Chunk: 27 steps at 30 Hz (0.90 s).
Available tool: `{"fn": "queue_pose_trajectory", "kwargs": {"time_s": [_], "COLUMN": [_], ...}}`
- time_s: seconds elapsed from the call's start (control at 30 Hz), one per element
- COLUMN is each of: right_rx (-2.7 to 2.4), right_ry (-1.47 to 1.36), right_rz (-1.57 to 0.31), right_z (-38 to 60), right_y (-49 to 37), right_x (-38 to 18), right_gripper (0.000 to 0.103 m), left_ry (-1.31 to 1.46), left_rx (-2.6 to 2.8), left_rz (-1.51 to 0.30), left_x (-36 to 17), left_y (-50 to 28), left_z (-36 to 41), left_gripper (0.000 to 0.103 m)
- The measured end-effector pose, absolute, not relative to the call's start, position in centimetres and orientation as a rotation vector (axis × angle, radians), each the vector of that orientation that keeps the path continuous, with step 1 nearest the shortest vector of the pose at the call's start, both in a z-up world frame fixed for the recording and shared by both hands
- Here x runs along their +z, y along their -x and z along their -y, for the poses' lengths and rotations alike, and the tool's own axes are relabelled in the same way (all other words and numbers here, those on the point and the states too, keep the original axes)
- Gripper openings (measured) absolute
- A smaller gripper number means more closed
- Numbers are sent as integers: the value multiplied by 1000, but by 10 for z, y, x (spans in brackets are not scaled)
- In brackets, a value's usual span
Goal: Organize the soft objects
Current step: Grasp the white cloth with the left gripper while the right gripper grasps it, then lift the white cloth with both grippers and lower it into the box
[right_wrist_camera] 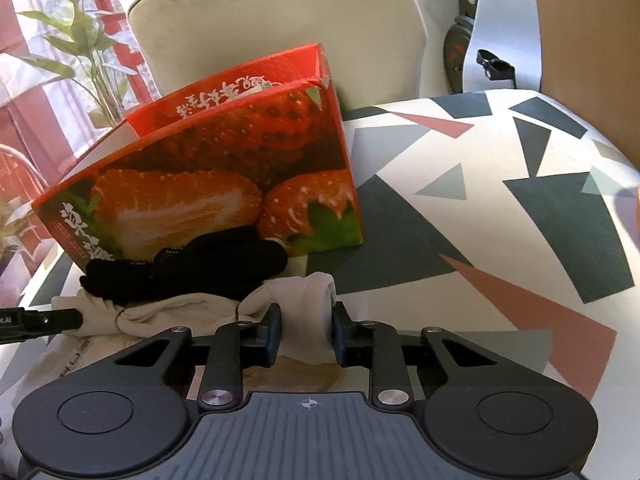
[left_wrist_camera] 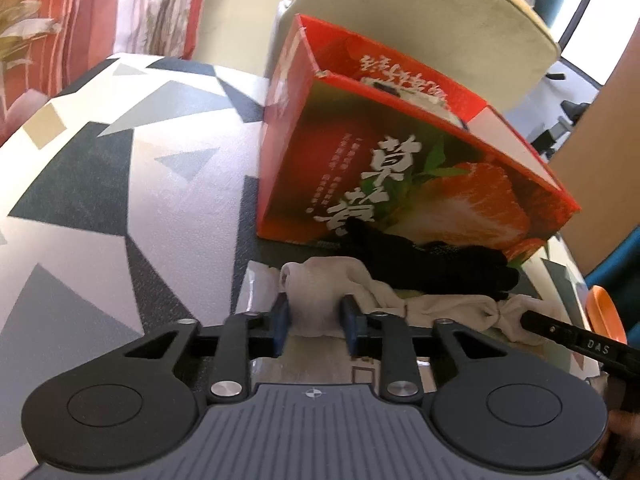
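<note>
A white sock [left_wrist_camera: 312, 300] lies stretched across the table in front of a red strawberry box [left_wrist_camera: 400, 168]. My left gripper [left_wrist_camera: 314, 320] is shut on one end of the white sock. My right gripper [right_wrist_camera: 306, 328] is shut on its other end [right_wrist_camera: 308, 304]; its fingers [left_wrist_camera: 560, 332] show at the right of the left wrist view. A black sock [left_wrist_camera: 432, 268] lies bunched between the white sock and the box; it also shows in the right wrist view [right_wrist_camera: 192, 268]. The box [right_wrist_camera: 224, 168] is open on top with something pale inside.
The table [left_wrist_camera: 120, 200] has a geometric-patterned cloth of grey, white and pink triangles [right_wrist_camera: 520, 240]. A beige chair [right_wrist_camera: 280, 20] stands behind the box. An orange object [left_wrist_camera: 604, 312] sits at the table's right edge. A plant [right_wrist_camera: 80, 40] stands by the window.
</note>
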State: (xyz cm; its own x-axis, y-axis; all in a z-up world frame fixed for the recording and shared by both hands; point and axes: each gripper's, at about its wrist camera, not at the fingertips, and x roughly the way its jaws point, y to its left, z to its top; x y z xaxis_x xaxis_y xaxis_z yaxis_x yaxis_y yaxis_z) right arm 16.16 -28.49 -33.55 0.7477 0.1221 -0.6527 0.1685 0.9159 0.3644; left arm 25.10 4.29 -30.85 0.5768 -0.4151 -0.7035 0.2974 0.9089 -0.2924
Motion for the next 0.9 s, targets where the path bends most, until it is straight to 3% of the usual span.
{"fn": "queue_pose_trajectory", "kwargs": {"time_s": [0.3, 0.6, 0.9], "right_rx": [17, 116, 175], "right_ry": [-414, -326, -268], "right_rz": [-662, -490, -382], "right_z": [286, 278, 281], "right_y": [-155, -150, -179], "right_x": [-314, -262, -210], "right_gripper": [21, 20, 19], "left_ry": [163, 147, 99], "left_rx": [-430, -416, -422], "left_rz": [-785, -497, -448], "left_x": [-283, -218, -175], "left_y": [-242, -218, -240], "left_z": [-49, -64, -51], "left_gripper": [18, 17, 17]}}
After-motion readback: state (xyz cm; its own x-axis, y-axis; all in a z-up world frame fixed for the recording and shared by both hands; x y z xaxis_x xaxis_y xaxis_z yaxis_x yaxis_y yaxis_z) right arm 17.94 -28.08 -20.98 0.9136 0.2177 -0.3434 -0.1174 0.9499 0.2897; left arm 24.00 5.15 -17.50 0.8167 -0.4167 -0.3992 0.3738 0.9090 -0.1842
